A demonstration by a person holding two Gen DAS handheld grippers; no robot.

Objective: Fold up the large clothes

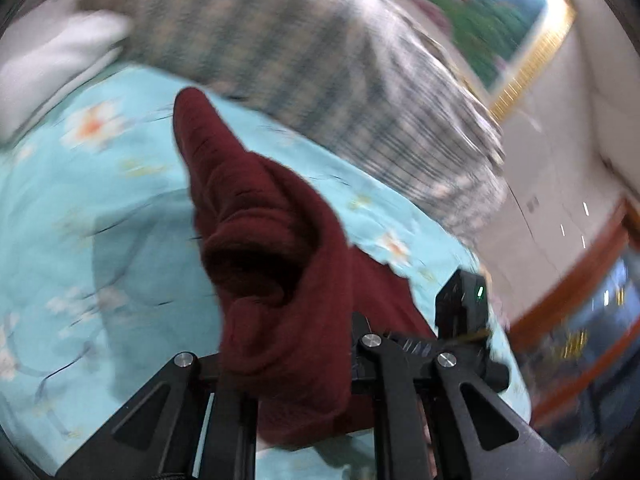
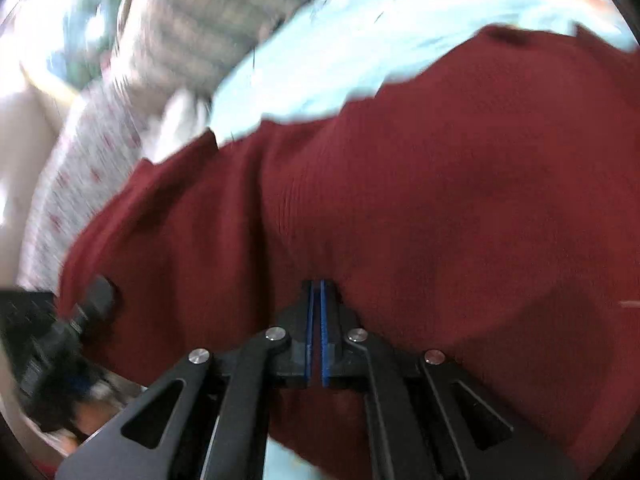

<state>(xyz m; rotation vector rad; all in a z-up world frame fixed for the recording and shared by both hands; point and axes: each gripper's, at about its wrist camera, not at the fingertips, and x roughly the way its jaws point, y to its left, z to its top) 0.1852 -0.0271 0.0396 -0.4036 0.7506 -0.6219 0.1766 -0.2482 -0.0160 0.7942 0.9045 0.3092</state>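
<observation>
The left tongs [image 1: 296, 364] are wrapped in a dark red sweater [image 1: 256, 216]. The cloth bunches up between the two black arms and hides the tips. The arms stand apart around the thick bunch, but I cannot tell if the tips pinch it. From the left tongs, one long part of the sweater sticks up and away like a pointy sleeve. Under the sweater lies a bed with a light blue sheet [image 1: 100, 200] that has white and orange flowers on it. Past the sweater, at the far side of the bed, is a checked blanket [image 1: 300, 52]. To the left of the blanket is a white pillow [image 1: 52, 64]. To the right of the blanket hangs a picture with a gold frame [image 1: 500, 28] on the wall. Everything looks blurry.

In the right wrist view, the right tongs [image 2: 319, 308] are pressed tight together. Their blue pads [image 2: 310, 328] have only a thin strip of sweater [image 2: 440, 200] between them. The red cloth spreads wide above and to both sides of these tongs and fills most of the view. Left of the sweater, low down, is the other black tool [image 2: 60, 344]. Beyond the sweater's top edge is the blue sheet [image 2: 360, 40], and left of that the blanket [image 2: 200, 12].
</observation>
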